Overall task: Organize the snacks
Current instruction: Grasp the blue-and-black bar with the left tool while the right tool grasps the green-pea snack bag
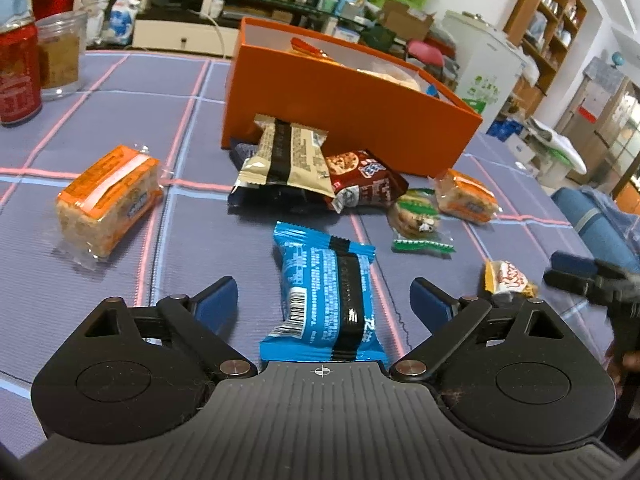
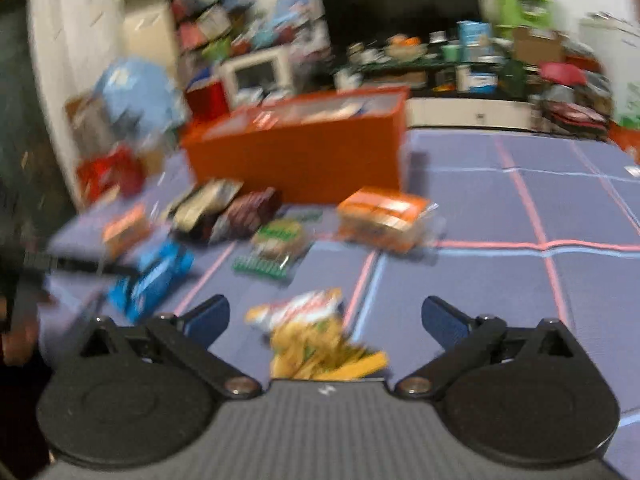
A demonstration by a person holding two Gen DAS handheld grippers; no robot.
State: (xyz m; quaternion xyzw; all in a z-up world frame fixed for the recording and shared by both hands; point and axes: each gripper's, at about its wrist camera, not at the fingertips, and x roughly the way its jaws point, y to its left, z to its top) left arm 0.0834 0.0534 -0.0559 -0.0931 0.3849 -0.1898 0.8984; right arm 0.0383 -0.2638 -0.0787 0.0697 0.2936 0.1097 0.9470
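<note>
Left gripper (image 1: 323, 300): black body with ribbed grey centre plate bearing a white crosshair mark; two round black side discs; triangular cut-outs in the outer links; silver pivot screws; blue pads (image 1: 216, 303) on the fingers. Right gripper (image 2: 325, 318): same black build, blue pads (image 2: 208, 320), silver screws, blurred white mark on the ribbed plate.

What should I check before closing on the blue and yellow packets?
1. Left gripper open: ok.
2. Blue packet between the left fingers: ok.
3. Right gripper open: ok.
4. Yellow packet between the right fingers: ok, though that view is blurred.
5. Right gripper steady: not ok, heavy motion blur.
6. Room left in the orange box: cannot tell, it already holds some snacks.
</note>
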